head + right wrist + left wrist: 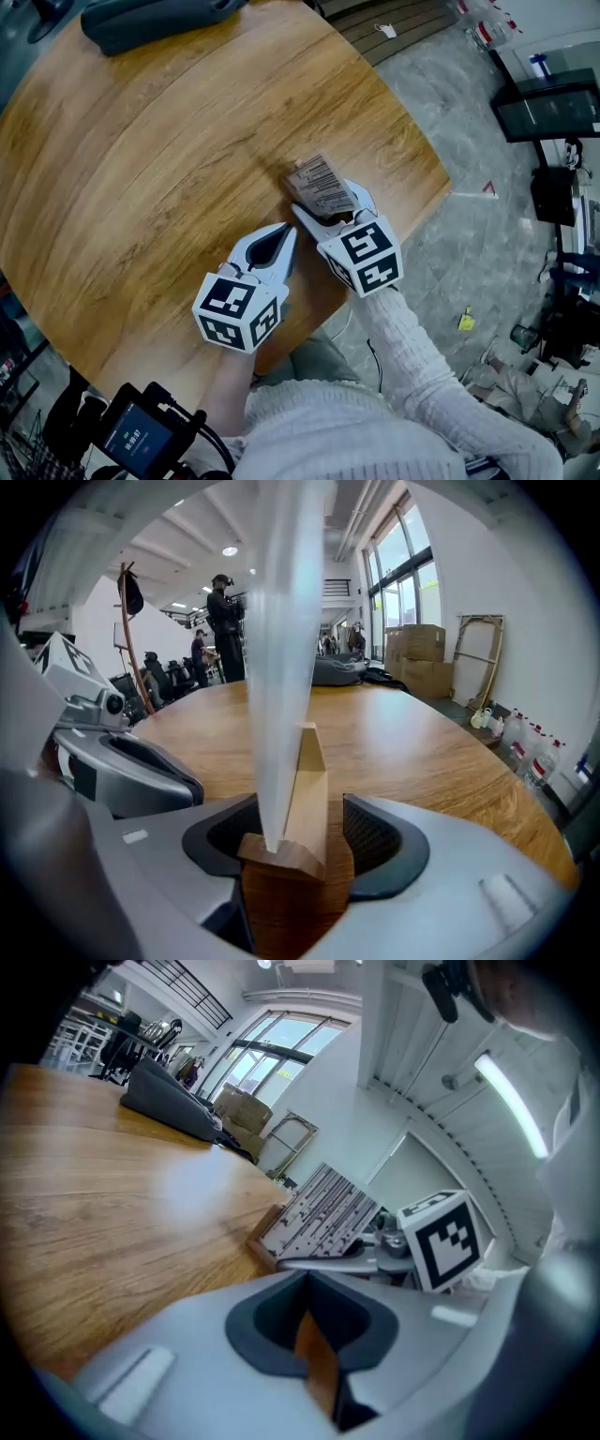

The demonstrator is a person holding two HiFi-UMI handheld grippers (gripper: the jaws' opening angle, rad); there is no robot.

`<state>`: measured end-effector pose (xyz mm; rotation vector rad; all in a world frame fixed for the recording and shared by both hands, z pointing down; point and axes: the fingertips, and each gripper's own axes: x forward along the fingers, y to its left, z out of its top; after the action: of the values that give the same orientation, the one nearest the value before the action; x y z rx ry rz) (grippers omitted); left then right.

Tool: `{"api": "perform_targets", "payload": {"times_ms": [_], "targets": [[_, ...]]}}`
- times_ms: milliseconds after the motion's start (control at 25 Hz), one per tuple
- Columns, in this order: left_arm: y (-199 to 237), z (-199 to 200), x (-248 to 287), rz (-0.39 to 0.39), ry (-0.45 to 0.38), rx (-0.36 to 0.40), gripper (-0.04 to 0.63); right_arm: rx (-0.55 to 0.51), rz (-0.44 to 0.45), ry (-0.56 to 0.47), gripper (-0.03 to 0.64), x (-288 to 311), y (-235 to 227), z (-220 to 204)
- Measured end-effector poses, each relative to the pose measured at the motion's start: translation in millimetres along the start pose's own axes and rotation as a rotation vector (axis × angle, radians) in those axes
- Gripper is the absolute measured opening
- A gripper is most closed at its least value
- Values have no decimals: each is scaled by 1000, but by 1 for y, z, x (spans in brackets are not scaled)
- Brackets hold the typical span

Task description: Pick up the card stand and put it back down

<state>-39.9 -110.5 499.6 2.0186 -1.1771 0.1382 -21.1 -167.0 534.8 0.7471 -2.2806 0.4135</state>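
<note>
Card stand (pixel 309 789): a small slotted wooden block with a thin printed card (pixel 281 649) standing upright in it.

My read on handling:
- It's light. The base is stiff bare wood, so the pads should get decent friction.
- The card is the weak part. It's thin, probably flexes, and could lift out of the slot or make the stand tippy if it's bumped.
- Grip the block low on its two long sides and stay off the card.

Right tool (pixel 302 850):
- The jaws are spread wide, and the stand's base sits between them on the worktop (pixel 169 169).
- The card rises just in front of the camera, between the jaws.
- There's a visible gap at the right-hand pad. The left-hand pad is close to the block, and I can't tell if it touches.
- It isn't clamping, so the stand is bracketed but not held.

Left tool (pixel 307 1288):
- The jaws are closed together with nothing in them.
- It sits just beside the right tool, low over the worktop.
- The stand is ahead of it and off to its right, clear of its tips.
</note>
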Motion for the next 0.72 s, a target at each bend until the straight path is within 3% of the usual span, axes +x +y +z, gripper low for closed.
{"api": "perform_targets", "payload": {"times_ms": [360, 480, 720], "targets": [[0, -1, -2, -3, 6, -5, 8, -39, -40, 18, 250, 2, -1, -2], [2, -2, -4, 0, 7, -3, 8, -53, -41, 17, 206, 4, 0, -3], [4, -5, -5, 6, 12, 6, 8, -43, -46, 13, 195, 7, -1, -4]]}}
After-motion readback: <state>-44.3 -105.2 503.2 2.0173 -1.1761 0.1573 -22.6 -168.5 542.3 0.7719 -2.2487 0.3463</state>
